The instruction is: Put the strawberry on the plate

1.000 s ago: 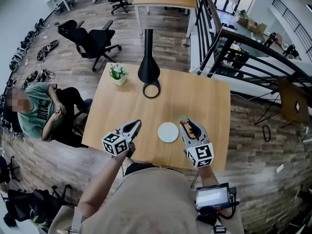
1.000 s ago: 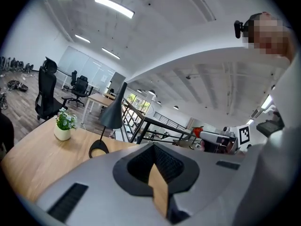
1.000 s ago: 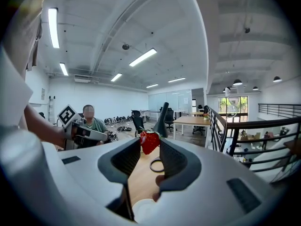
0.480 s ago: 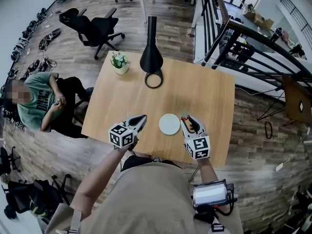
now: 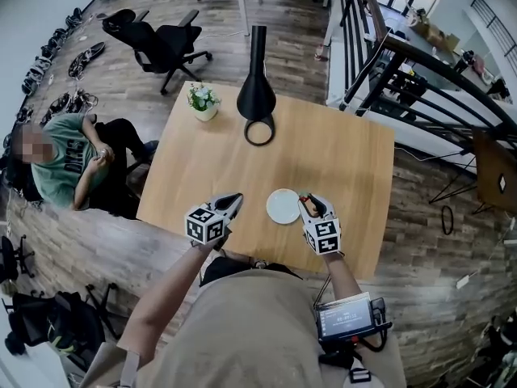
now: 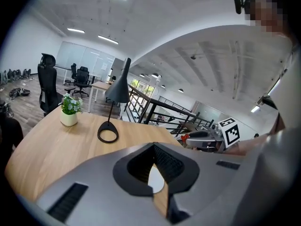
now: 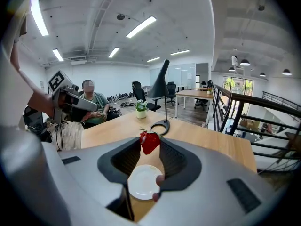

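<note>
A red strawberry (image 7: 149,141) with a green top is pinched between the pads of my right gripper (image 7: 150,144), held in the air above the table. The white plate (image 7: 143,182) lies below and slightly nearer than the berry. In the head view the right gripper (image 5: 311,204) hovers at the right rim of the plate (image 5: 283,206), with the strawberry (image 5: 307,200) at its tips. My left gripper (image 5: 233,200) hangs to the plate's left, jaws shut and empty. Through its jaws a slice of the plate (image 6: 154,181) shows.
The wooden table (image 5: 339,160) carries a black lamp (image 5: 257,95) with a ring base and a small potted plant (image 5: 203,99) at the far side. A seated person (image 5: 69,164) is left of the table. A black railing (image 5: 404,71) runs along the right.
The head view has shifted a little. My right gripper keeps its hold on the strawberry and has edged closer to the plate's right rim. The left gripper has barely moved.
</note>
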The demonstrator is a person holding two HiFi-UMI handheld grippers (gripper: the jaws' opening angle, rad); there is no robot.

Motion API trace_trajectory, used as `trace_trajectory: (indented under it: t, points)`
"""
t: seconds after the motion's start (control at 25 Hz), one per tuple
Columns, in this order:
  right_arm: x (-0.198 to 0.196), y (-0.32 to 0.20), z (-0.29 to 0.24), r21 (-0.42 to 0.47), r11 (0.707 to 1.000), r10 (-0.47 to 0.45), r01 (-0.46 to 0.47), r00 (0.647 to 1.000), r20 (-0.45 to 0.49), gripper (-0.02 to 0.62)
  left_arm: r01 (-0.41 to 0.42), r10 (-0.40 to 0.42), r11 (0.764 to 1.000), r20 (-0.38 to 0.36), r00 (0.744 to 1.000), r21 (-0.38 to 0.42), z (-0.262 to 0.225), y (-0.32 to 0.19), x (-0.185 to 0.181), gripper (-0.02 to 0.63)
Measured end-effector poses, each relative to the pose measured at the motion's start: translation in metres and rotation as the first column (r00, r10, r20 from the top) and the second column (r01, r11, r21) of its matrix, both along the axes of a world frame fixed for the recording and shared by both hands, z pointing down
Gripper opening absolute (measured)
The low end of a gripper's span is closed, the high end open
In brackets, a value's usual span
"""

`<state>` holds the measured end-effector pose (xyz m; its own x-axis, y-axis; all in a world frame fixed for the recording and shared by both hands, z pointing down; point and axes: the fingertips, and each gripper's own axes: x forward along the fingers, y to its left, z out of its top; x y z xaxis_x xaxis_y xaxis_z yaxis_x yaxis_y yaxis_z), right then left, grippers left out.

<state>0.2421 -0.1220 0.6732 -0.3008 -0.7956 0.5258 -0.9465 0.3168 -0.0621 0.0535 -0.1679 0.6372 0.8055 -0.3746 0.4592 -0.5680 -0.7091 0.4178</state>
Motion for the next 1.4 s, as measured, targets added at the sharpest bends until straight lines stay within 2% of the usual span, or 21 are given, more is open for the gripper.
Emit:
trace_trajectory:
  t: [0.24, 0.6, 0.88, 1.04, 1.4]
  points:
    - [-0.001, -0.004, 0.027, -0.042, 0.999, -0.014, 0.013, 1.0, -0.012, 0.135, 0.028, -0.028, 0.999, 0.015, 0.999, -0.019, 0.013, -0.003, -0.009, 0.003]
    - [-0.022, -0.001, 0.106, -0.182, 0.981, -0.083, 0.072, 0.995, -0.05, 0.135, 0.073, -0.073, 0.997, 0.016, 0.997, -0.019, 0.02, 0.0, -0.031, 0.003]
    - [-0.026, 0.005, 0.161, -0.29, 0.952, -0.121, 0.097, 0.99, -0.068, 0.135, 0.094, -0.093, 0.995, 0.027, 0.995, -0.037, 0.031, 0.007, -0.036, 0.003]
    - [-0.031, 0.013, 0.178, -0.361, 0.925, -0.158, 0.119, 0.984, -0.081, 0.135, 0.09, -0.089, 0.995, 0.035, 0.995, -0.046, 0.035, 0.014, -0.035, 0.003]
    - [-0.035, 0.016, 0.224, -0.455, 0.881, -0.195, 0.128, 0.975, -0.103, 0.135, 0.087, -0.084, 0.993, 0.036, 0.996, -0.078, 0.042, 0.03, -0.03, 0.003]
